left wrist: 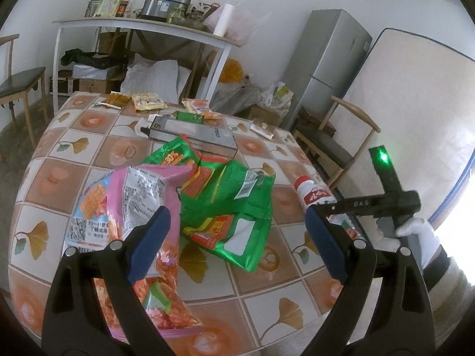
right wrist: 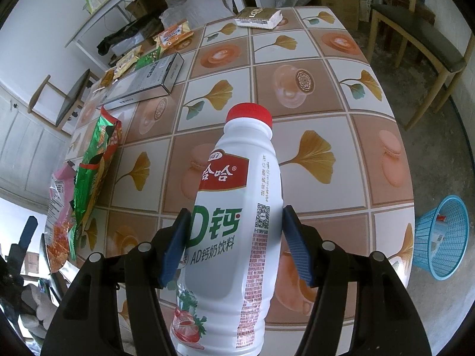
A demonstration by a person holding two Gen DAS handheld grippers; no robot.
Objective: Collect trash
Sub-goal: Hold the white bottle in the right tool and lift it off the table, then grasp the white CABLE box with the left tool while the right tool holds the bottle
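Observation:
My right gripper (right wrist: pixel 234 246) is shut on a white drink bottle (right wrist: pixel 237 207) with a red cap, its blue pads pressed to both sides. The bottle is held tilted above the tiled table (right wrist: pixel 326 95). In the left wrist view the same bottle (left wrist: pixel 314 195) shows at the right, with the right gripper (left wrist: pixel 332 207) held by a white-gloved hand (left wrist: pixel 415 231). My left gripper (left wrist: pixel 237 237) is open wide over a crumpled green snack bag (left wrist: pixel 231 207) and a pink snack bag (left wrist: pixel 136 195). Its left finger (left wrist: pixel 151 237) stands in front of the pink bag.
A grey flat box (left wrist: pixel 193 133) and several small wrappers (left wrist: pixel 148 101) lie toward the table's far edge, and a brown packet (right wrist: pixel 258 16) near a corner. A blue mesh basket (right wrist: pixel 442 237) lies tipped on the floor beside the table. Wooden chairs (right wrist: pixel 421 38) stand around it.

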